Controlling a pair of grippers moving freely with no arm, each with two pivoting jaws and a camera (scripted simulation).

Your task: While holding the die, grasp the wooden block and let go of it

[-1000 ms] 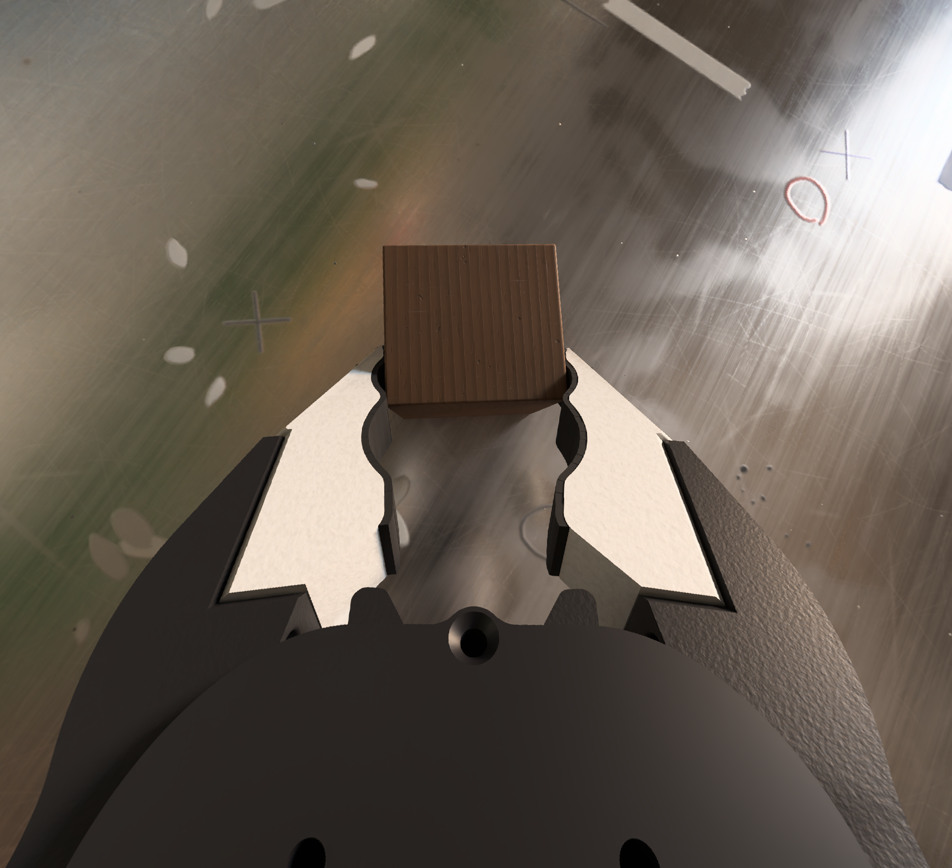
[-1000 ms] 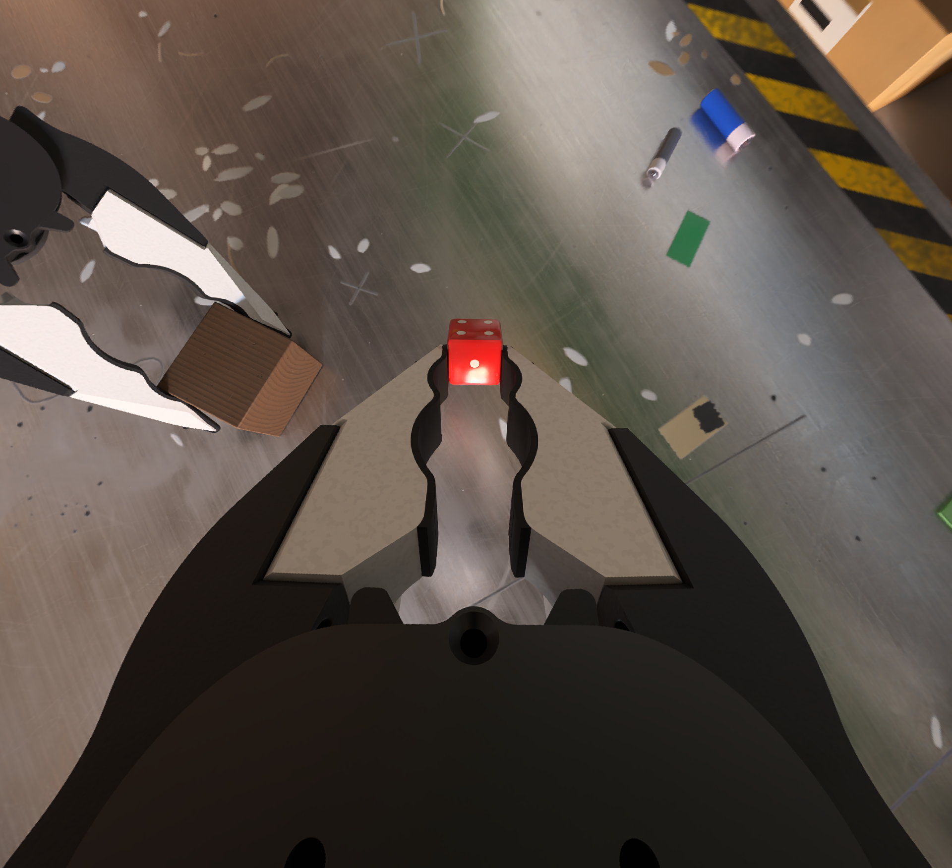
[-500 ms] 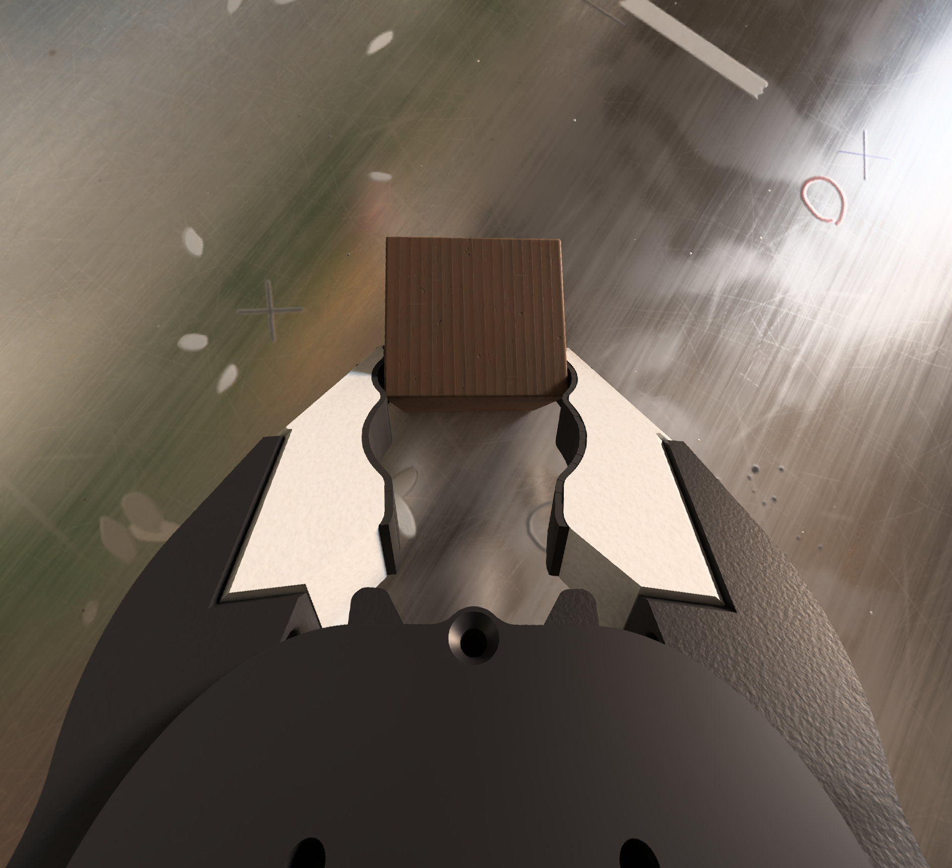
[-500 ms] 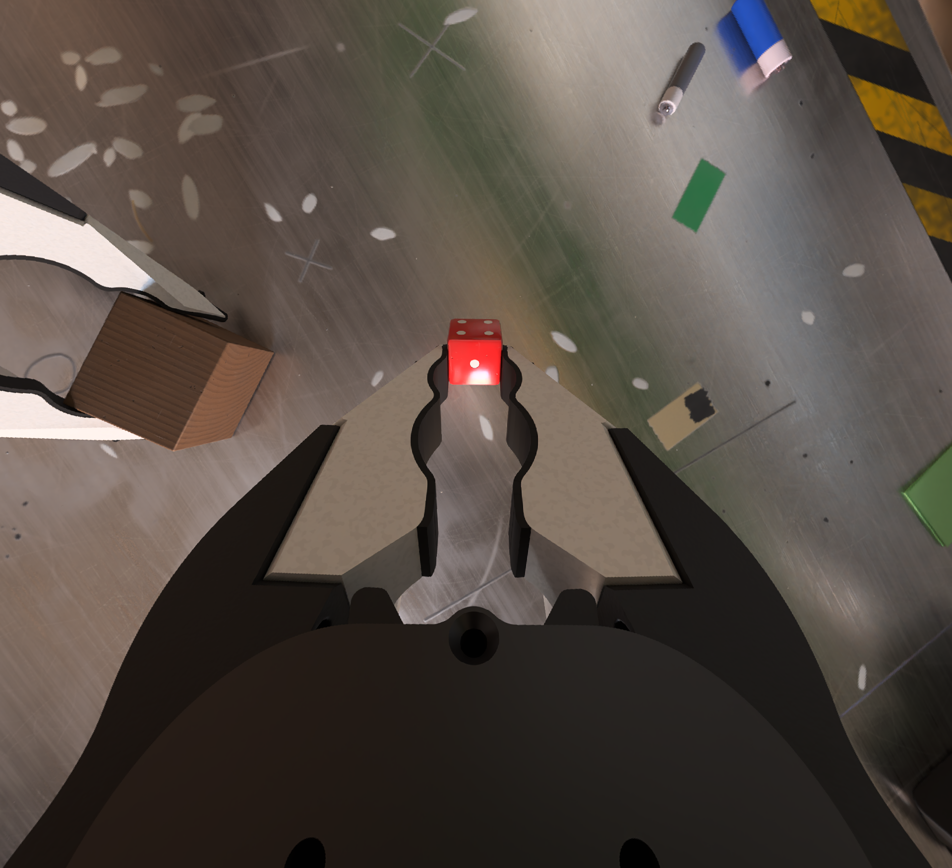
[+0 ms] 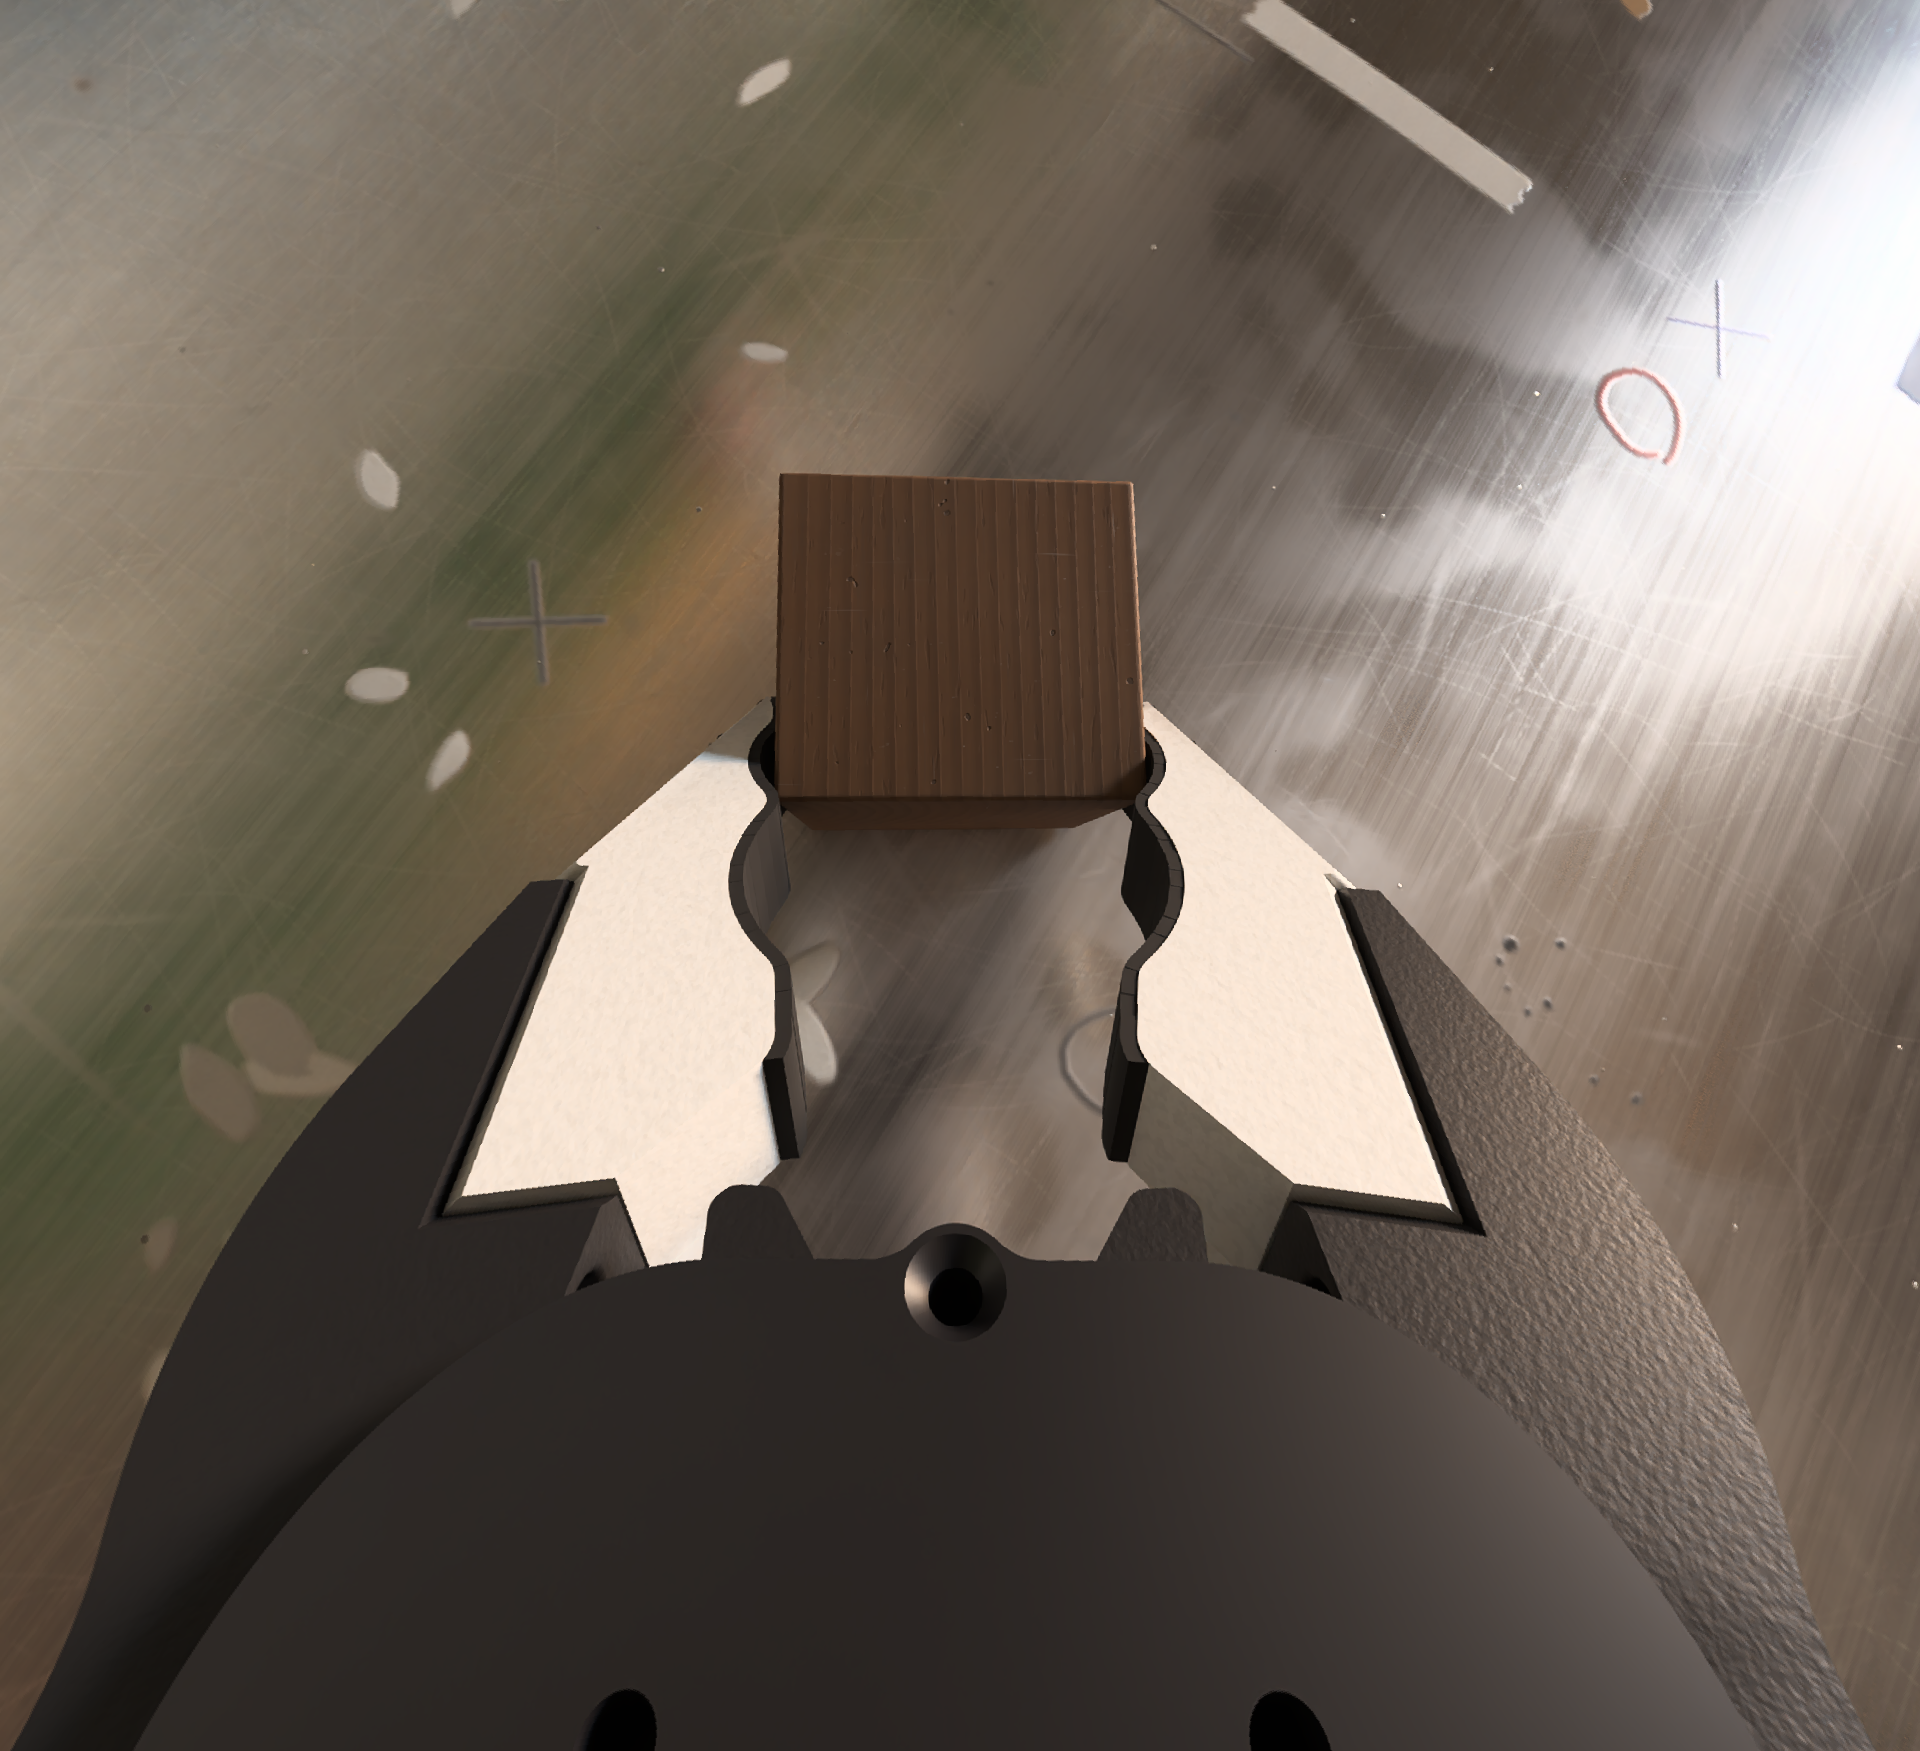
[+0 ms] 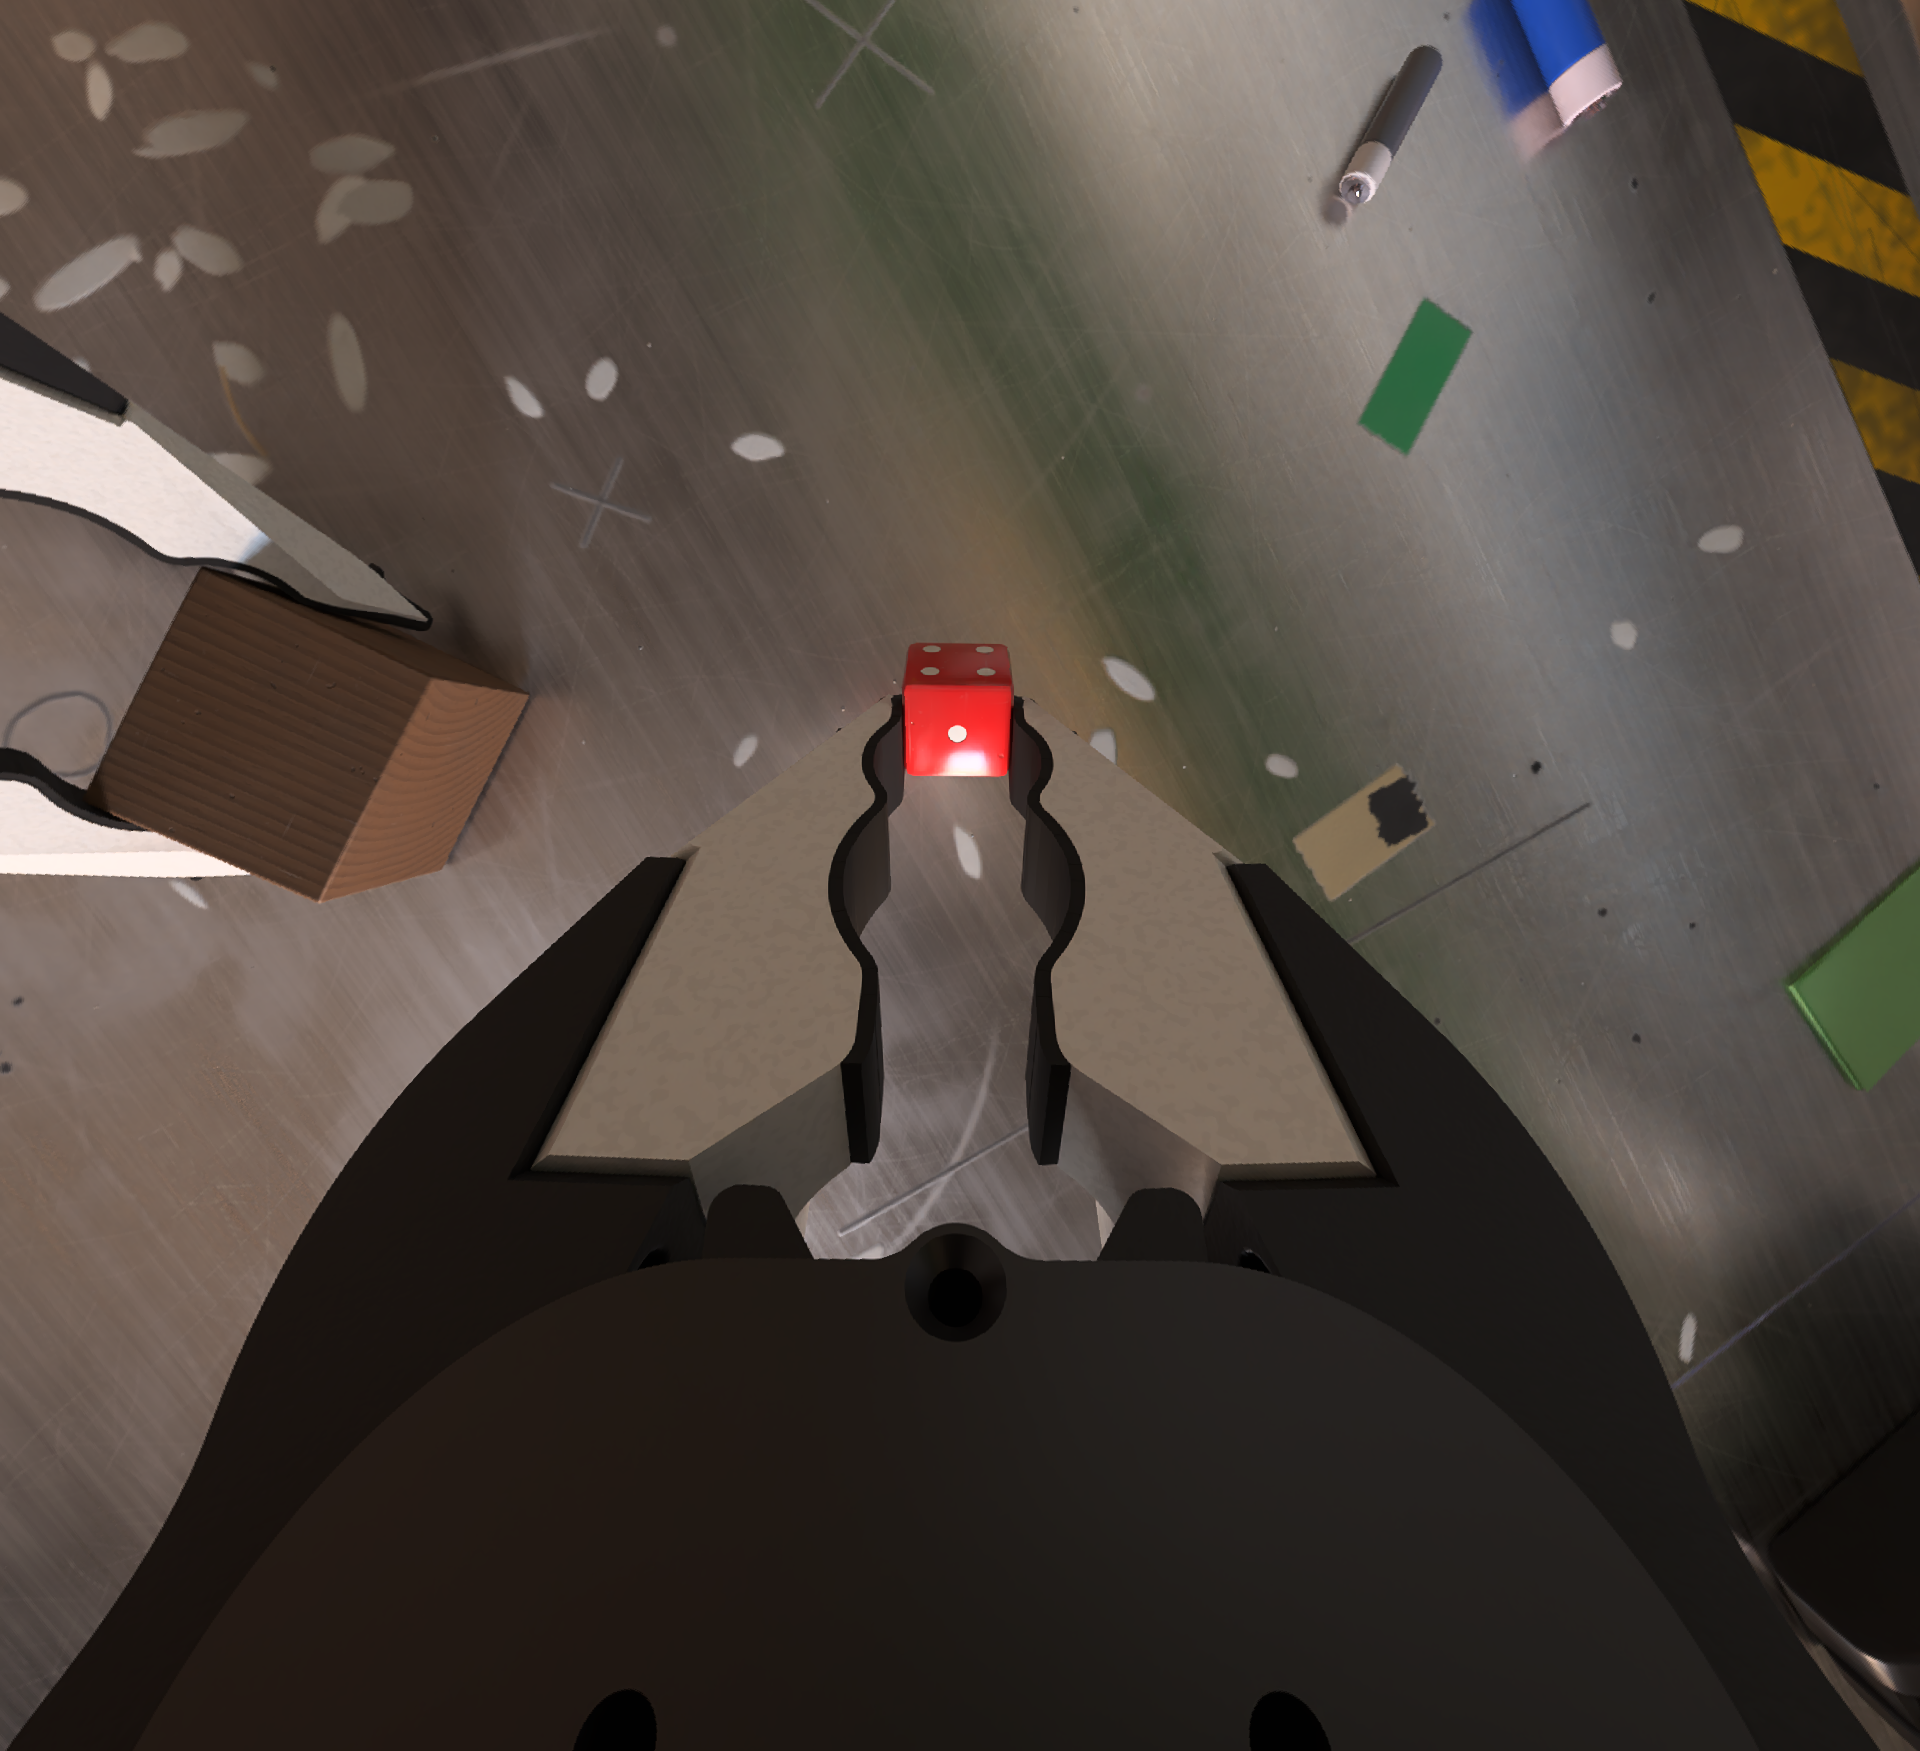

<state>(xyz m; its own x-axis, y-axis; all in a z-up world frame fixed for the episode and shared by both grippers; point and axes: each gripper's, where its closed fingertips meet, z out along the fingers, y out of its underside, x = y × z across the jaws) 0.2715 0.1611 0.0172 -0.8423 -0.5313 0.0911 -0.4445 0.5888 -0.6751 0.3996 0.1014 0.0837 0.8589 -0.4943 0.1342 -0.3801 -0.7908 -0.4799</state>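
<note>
My left gripper [image 5: 958, 751] is shut on the brown wooden block [image 5: 956, 631]; both white fingertips press its sides, over the scratched metal table [image 5: 416, 299]. In the right wrist view the block [image 6: 281, 725] sits at the left edge between the left gripper's white fingers [image 6: 156, 496], low over the table or touching it. My right gripper [image 6: 956, 730] is shut on a small red die [image 6: 956, 714] with white pips, held at the fingertips above the table.
A blue roll [image 6: 1553, 28], a dark marker [image 6: 1387, 127], a green card [image 6: 1413, 376], a tan tape piece [image 6: 1361, 828] and a green block [image 6: 1860, 984] lie to the right. A yellow-black striped edge [image 6: 1808, 174] runs at far right. A white strip [image 5: 1382, 101] lies ahead.
My right gripper, still holding the die, has moved forward and nearer the table, so the block and left fingers look larger and farther left. The left gripper keeps its grip and barely shifts.
</note>
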